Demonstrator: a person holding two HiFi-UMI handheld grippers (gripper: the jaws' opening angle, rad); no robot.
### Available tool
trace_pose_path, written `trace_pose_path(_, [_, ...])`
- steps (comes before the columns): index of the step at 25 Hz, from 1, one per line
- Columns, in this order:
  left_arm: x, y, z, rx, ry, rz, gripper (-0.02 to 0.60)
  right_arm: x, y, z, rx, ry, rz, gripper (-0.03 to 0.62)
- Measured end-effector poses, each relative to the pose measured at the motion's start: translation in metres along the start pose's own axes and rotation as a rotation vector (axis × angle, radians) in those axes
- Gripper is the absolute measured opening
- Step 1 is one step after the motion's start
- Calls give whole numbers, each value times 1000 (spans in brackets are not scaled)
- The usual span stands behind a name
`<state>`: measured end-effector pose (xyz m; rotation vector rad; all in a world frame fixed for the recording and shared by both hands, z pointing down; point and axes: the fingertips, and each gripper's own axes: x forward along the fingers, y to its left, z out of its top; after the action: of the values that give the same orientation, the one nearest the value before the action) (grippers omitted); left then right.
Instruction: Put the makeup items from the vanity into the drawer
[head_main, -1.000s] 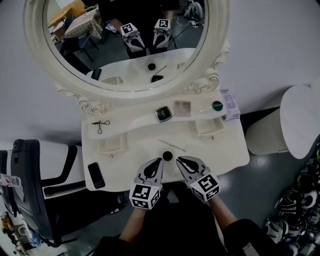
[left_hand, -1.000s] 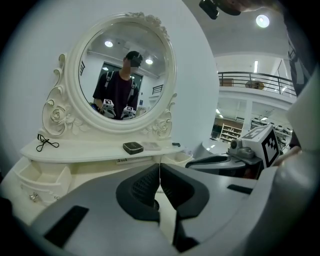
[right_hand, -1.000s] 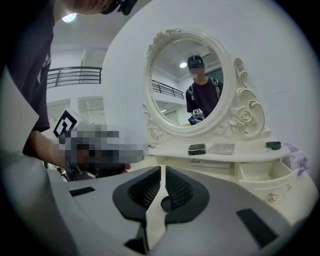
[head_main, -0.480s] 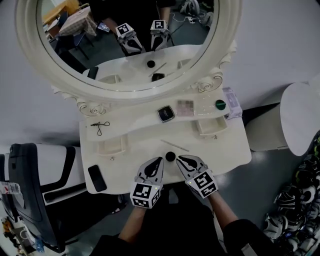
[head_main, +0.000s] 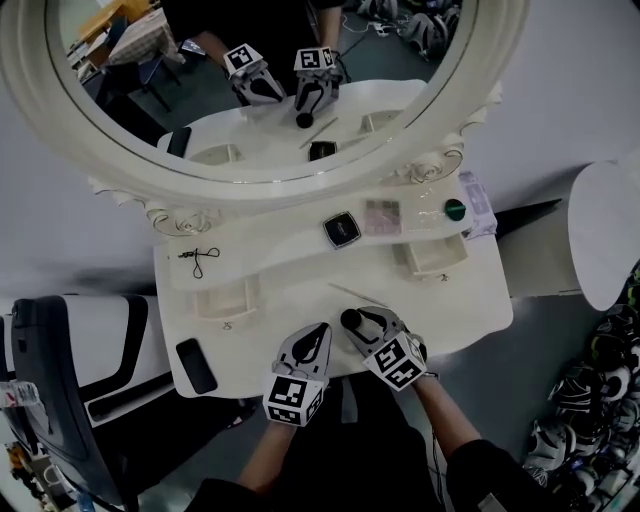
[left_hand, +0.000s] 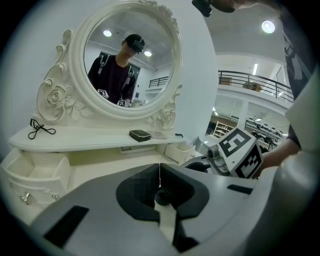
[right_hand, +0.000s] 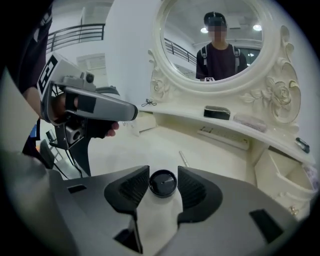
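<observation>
Vanity (head_main: 250, 335), with the mirror (head_main: 200, 110) as our landmark. Below the mirror, the left drawer (head_main: 222, 298) and right drawer (head_main: 437, 256) stand open, one to each side. We make out nothing inside either, so we judge nothing is stowed yet.

The left gripper (head_main: 318, 335) is at the front edge, far from the mirror, fingers pressed together and empty. The right gripper (head_main: 356, 322) is beside it. Its jaws have just been opening and stand wide around the black jar (right_hand: 163, 183), pads off it, jar resting on the top.

Still out on the shelf right under the mirror are the compact (head_main: 341, 229), palette (head_main: 382, 216) and green-capped item (head_main: 455, 209). The thin stick (head_main: 355, 294) lies just mirror-side of the jar. We'd say the task has barely begun.
</observation>
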<state>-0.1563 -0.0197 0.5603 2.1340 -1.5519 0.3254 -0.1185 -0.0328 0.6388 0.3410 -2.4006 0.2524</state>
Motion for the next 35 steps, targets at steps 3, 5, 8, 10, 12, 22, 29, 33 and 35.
trace_pose_path(3, [0,6,-6,-1,13,-7,15,12,1,-3,-37,37,-7,195])
trace_pose_path(5, [0,8,-10,-2,21,-14,15,20,3,-6,-63,65,-8,216])
trace_pose_path(8, [-1,10,-16,-7,31,-21,15,29,4,-14,-99,108,-14,229])
trace_pose_path(10, [-1,12,-20,-9,35,-24,15,34,3,-19,-109,134,-20,229])
trace_pose_path(12, [-2,13,-22,-10,38,-26,15,38,2,-22,-112,149,-27,229])
trace_pose_path(22, [-5,17,-26,-13,44,-23,15,40,0,-23,-76,139,-22,229])
trace_pose_path(29, [-5,17,-21,-16,34,-17,15,27,-4,-9,-47,90,-31,229])
trace_pose_path(33, [-9,13,-9,-6,14,-15,15,9,-3,8,-22,34,-37,229])
trace_pose_path(35, [-11,12,-2,-2,0,-10,15,-1,-3,15,-7,7,-44,229])
